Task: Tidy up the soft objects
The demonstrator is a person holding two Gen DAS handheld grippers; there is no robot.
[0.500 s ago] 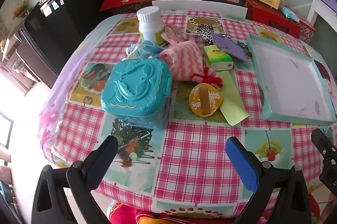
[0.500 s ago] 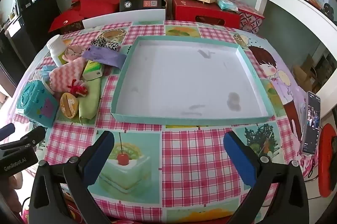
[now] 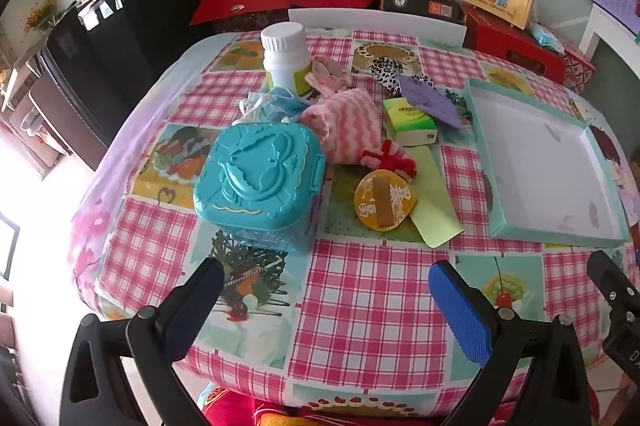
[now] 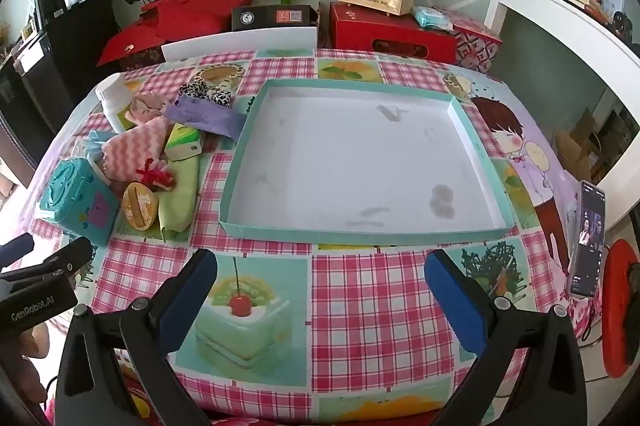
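Two hand-held grippers — left hand-held gripper point(image 3: 326, 300), right hand-held gripper point(image 4: 320, 290) — gape wide, holding nothing; one teal tray point(image 4: 476, 142), one pink cloth point(image 3: 352, 130) — on the worktop point(image 4: 360, 294).

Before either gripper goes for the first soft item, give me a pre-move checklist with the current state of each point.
1. Left gripper open, holding nothing: ok.
2. Right gripper open, holding nothing: ok.
3. Shallow teal-rimmed white tray free of objects: ok, only smudges inside.
4. Pink-and-white zigzag cloth reachable from above: ok, it lies on top of the pile.
5. Turquoise plastic case clear of the cloth: not ok, its far corner overlaps the cloth.
6. White plastic bottle upright: ok.
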